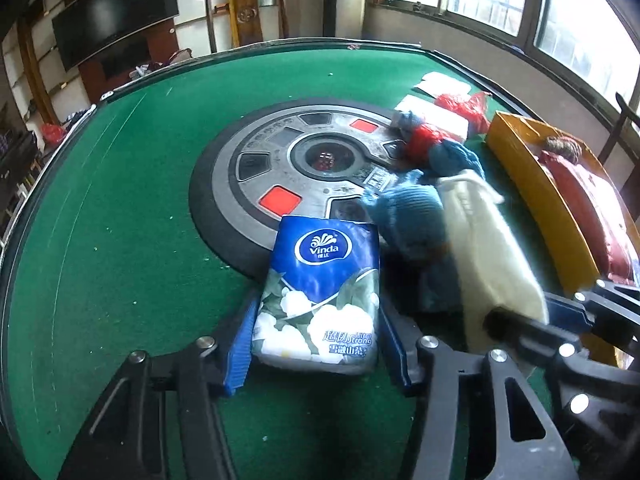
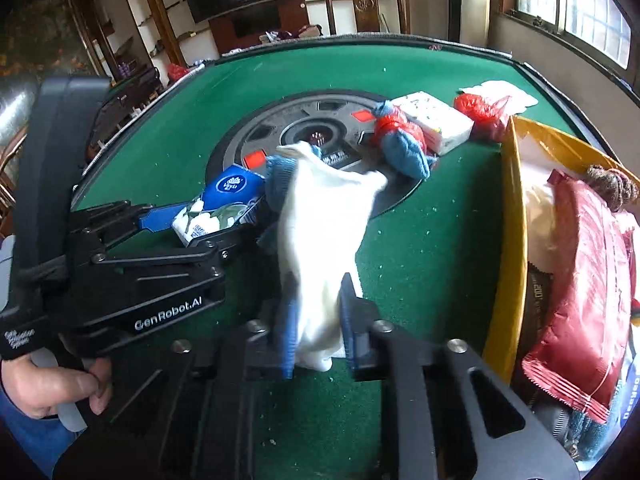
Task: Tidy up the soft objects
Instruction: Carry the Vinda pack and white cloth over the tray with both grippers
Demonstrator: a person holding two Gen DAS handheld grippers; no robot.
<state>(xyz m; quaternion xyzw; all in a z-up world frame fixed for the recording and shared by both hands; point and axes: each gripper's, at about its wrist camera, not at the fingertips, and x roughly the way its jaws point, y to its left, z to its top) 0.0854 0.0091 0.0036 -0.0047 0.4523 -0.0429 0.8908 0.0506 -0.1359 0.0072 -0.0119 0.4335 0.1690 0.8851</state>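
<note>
Left gripper [image 1: 316,322] has its blue pads on both sides of a Vinda tissue pack [image 1: 320,288] that lies flat on the green felt table [image 1: 120,220], far end over the round centre panel [image 1: 288,168]. Pads look touching, so probably clamped, though fisheye edges make that hard to confirm. Right gripper [image 2: 318,332] is pinched on a white cloth [image 2: 320,240], which hangs raised above the felt. Blue knit item [image 1: 408,212] sits just beside the pack. Yellow tray [image 2: 510,216] at right holds a red packet [image 2: 588,280].
</note>
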